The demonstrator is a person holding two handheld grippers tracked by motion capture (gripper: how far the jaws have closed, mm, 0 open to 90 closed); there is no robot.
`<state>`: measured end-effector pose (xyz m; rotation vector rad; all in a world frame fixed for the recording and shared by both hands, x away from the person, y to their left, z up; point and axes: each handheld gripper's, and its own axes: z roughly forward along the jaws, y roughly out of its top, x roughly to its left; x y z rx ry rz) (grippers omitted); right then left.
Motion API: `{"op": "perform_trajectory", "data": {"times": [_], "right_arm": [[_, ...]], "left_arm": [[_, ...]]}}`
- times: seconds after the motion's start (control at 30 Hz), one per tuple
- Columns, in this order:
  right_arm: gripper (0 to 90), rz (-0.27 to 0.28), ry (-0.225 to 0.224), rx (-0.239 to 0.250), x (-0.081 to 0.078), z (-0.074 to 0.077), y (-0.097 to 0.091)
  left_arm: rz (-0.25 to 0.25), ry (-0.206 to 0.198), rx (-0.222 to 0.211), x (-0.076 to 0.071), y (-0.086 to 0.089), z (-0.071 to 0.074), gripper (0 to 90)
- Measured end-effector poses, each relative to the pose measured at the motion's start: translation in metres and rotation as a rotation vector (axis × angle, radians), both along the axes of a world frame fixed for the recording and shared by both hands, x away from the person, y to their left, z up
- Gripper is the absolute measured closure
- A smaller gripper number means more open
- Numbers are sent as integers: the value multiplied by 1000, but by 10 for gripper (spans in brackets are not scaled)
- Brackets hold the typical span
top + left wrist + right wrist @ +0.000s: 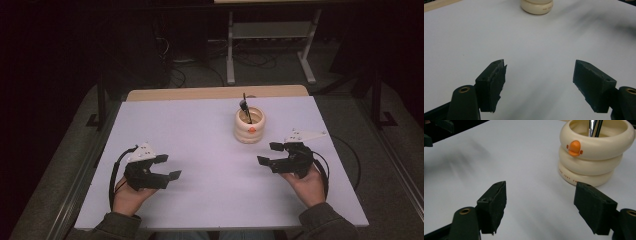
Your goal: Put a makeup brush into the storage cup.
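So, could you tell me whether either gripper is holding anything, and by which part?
Nothing is held: the left gripper and right gripper both have open, empty jaws.

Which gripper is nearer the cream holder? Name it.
The right gripper: it sits just below and right of the cream holder, while the left gripper lies well across the table.

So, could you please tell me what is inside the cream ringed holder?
A dark-handled tool with a shiny metal shaft stands inside the cream holder, leaning against its rim. Its lower end is hidden by the holder's wall.
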<state>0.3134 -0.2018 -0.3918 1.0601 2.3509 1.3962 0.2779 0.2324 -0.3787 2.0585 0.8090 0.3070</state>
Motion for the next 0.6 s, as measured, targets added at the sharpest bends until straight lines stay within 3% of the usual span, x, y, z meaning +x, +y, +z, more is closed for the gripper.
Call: {"op": "perform_trajectory", "data": {"times": [0.6], "right_arm": [[228,-16,-3,-13,-17,-16,-4]], "left_arm": [[27,-9,10,-6,8,-7,233]]}}
